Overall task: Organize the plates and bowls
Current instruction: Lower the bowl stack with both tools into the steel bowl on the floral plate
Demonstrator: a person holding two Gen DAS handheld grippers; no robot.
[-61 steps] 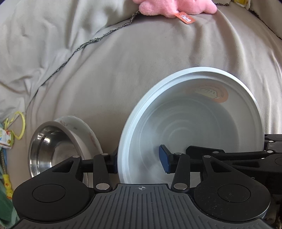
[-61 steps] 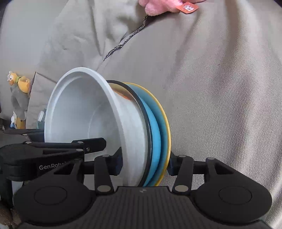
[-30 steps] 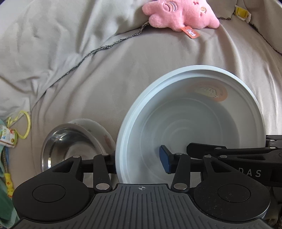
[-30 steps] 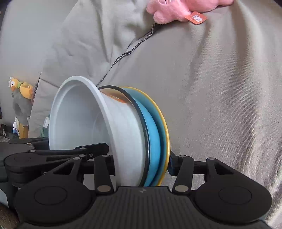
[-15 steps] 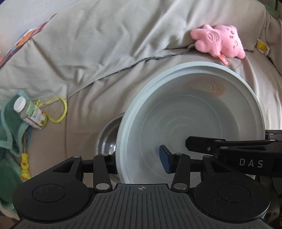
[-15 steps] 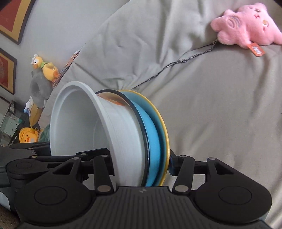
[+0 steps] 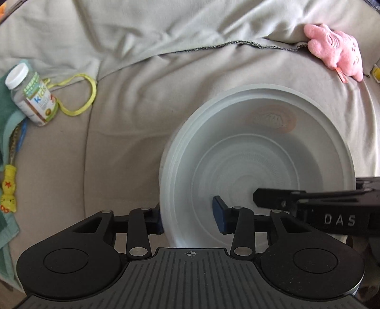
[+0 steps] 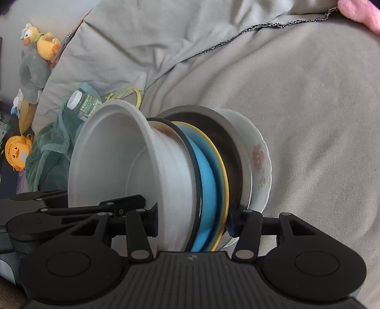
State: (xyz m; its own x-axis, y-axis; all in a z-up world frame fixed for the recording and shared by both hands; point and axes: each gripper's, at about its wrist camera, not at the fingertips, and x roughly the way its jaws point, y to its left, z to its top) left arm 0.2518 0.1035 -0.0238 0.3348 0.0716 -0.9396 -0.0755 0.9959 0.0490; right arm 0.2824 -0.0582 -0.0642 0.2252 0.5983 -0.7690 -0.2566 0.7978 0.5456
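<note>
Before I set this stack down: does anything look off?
Nothing is spilled or broken. The stack clamped in the right gripper has a deep white bowl on flat plates, over soft bedding, so it may sit unevenly. A bottle lies on its side by the green cloth.

Grey-beige couch cover (image 7: pixel 213 99) spread everywhere ahead of the gripper, rumpled into soft folds toward the far side. Dark stitched seam (image 7: pixel 237 44) running across it, far ahead. Pink plush toy (image 7: pixel 337 51) lying on the cover at the far right, against the seam. Well off to the left, green towel (image 8: pixel 49 147) bunched up, white-capped bottle (image 7: pixel 30 95) and yellow-green cord loop (image 7: pixel 80 95) beside it. Farther left, at the cover's edge, yellow and grey stuffed toys (image 8: pixel 38 57). Plain pale wall (image 8: pixel 42 12) behind them. Soft, even daylight throughout.
</note>
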